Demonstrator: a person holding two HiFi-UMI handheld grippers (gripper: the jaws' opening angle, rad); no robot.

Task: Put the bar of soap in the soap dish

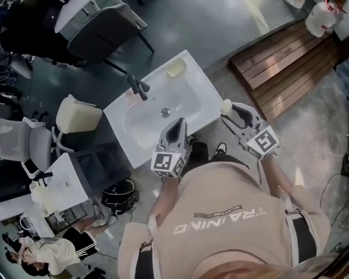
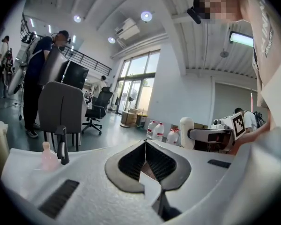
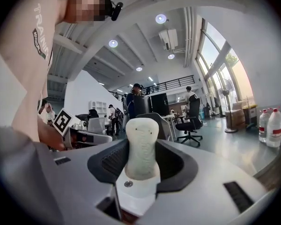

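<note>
The bar of soap (image 3: 142, 149) is clamped in the right gripper (image 1: 228, 111), gripped at its lower end, its long axis running straight out along the jaws. It hangs just off the near right corner of the sink (image 1: 212, 99). The soap dish (image 1: 176, 68) sits on the sink's far corner, ahead and to the left across the basin, well apart from the soap. The left gripper (image 1: 179, 127) hovers at the near rim, jaws together on nothing, so I'd say the carry falls to the right hand.
</note>
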